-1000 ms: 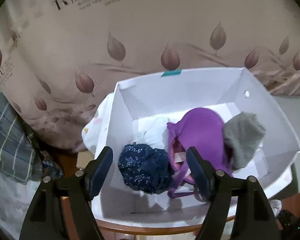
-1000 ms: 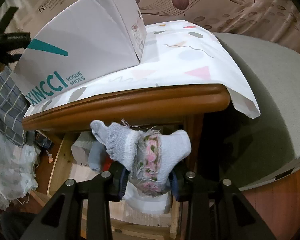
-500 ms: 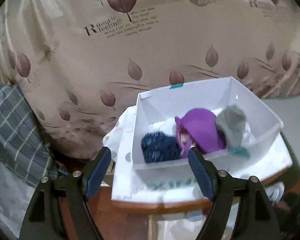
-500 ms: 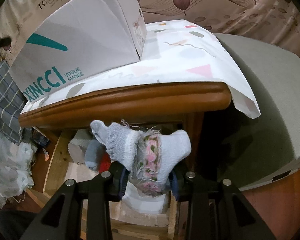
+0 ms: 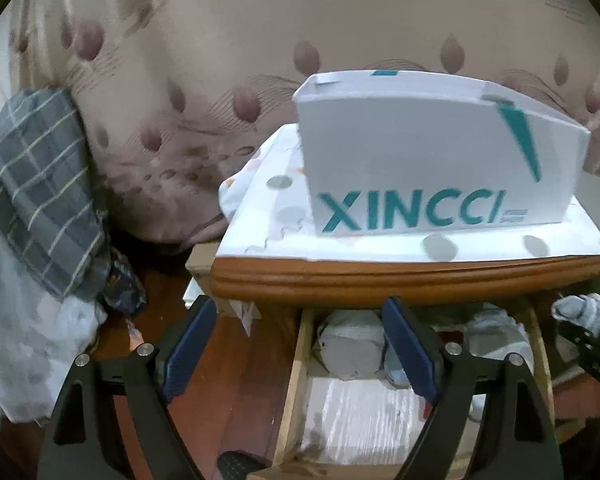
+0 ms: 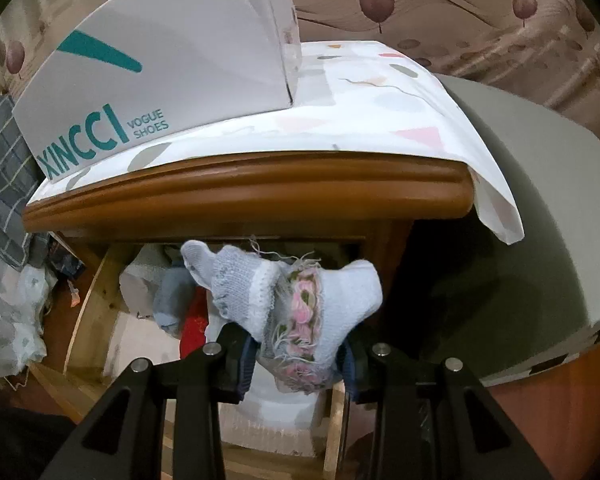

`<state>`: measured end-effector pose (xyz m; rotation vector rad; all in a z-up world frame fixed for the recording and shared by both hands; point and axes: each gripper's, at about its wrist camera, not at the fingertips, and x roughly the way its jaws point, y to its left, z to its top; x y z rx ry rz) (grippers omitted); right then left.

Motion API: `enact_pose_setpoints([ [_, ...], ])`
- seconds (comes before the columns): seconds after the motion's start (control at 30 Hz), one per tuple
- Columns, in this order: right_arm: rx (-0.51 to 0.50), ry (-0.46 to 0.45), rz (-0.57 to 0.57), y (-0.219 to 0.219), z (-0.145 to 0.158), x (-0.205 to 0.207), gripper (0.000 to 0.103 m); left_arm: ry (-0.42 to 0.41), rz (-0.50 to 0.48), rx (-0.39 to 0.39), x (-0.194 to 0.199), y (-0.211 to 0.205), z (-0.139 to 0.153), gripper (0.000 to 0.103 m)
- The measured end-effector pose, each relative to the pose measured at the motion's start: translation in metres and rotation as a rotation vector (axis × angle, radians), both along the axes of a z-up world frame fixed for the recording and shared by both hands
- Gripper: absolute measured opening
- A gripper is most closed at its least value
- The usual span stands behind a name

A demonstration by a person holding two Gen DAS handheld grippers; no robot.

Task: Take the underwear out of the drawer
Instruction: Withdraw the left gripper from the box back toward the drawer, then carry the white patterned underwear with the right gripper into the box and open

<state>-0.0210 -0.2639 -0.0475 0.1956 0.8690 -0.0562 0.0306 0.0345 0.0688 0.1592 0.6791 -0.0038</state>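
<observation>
Right fingers [image 6: 256, 356] clamping white knitted underwear [image 6: 300, 300], left fingers [image 5: 188, 344] wide above drawer [image 5: 300, 360]

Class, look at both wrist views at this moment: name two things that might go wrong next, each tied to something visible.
1. The right gripper pinches the knitted white garment by one bunched part; its loose threads might snag the drawer edge.
2. The open left gripper hangs just below the table edge; lifting carelessly may knock it.

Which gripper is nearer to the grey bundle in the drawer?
Left. The left gripper hangs open just above the drawer, its right finger beside the grey bundle. The right gripper holds a white sock farther right.
</observation>
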Motion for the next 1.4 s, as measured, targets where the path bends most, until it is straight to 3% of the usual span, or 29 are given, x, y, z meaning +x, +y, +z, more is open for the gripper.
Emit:
enact_pose_setpoints([
  [0.13,-0.031,0.002,0.013,0.006,-0.003,0.001,0.034,0.014,0.04,-0.056,0.002,0.006,-0.021,0.083],
  [0.37,-0.035,0.008,0.027,0.009,-0.009,0.002,0.034,0.073,0.038,-0.064,0.005,0.009,-0.047,0.085],
  [0.67,-0.05,-0.004,0.024,0.005,0.009,-0.006,0.034,0.148,0.101,-0.121,0.014,0.029,-0.053,0.086],
  [0.9,-0.1,-0.109,0.021,-0.01,0.084,-0.02,0.034,0.14,0.143,-0.109,0.013,0.037,-0.048,0.086],
  [1.03,-0.123,-0.186,0.056,-0.01,0.145,-0.015,0.034,0.157,0.154,-0.151,0.015,0.044,-0.046,0.086],
  [1.2,-0.155,-0.239,0.129,0.003,0.201,0.019,0.034,0.16,0.195,-0.186,0.017,0.059,-0.043,0.086],
  [1.4,-0.127,-0.16,0.21,0.027,0.222,0.094,0.035,0.169,0.271,-0.224,0.02,0.082,-0.043,0.086],
])
